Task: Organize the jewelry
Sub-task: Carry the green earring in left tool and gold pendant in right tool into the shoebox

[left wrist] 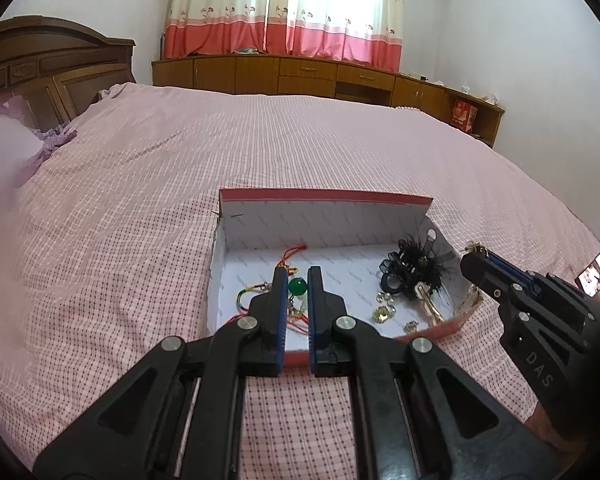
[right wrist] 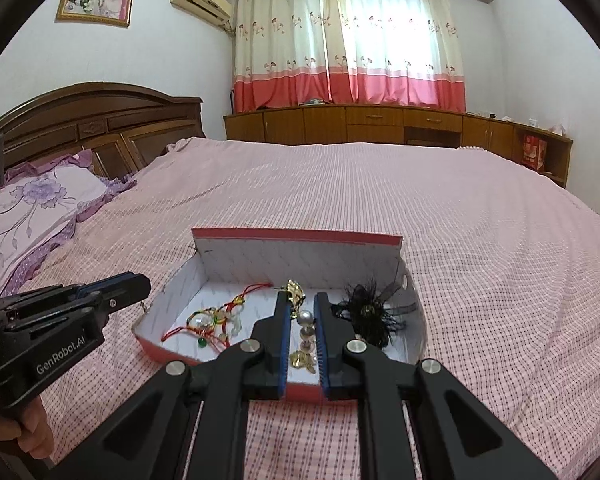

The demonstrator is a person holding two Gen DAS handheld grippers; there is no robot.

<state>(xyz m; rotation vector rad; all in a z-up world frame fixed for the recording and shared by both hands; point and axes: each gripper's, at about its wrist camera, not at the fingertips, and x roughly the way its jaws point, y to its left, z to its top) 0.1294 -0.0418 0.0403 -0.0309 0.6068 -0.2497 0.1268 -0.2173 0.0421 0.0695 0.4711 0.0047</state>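
Jewelry lies in a shallow red cardboard box with a white lining (left wrist: 380, 216) on the pink checked bedspread (left wrist: 148, 184): red and yellow cord bracelets with a green bead (left wrist: 298, 286) at its left, a black feathered hair clip (left wrist: 418, 262) at its right. The left gripper (left wrist: 298, 276) hovers, jaws slightly spread, nothing between them. The right gripper (right wrist: 302, 300), jaws narrowly apart, pinches a gold pearl-drop earring (right wrist: 296, 294) at its tips.
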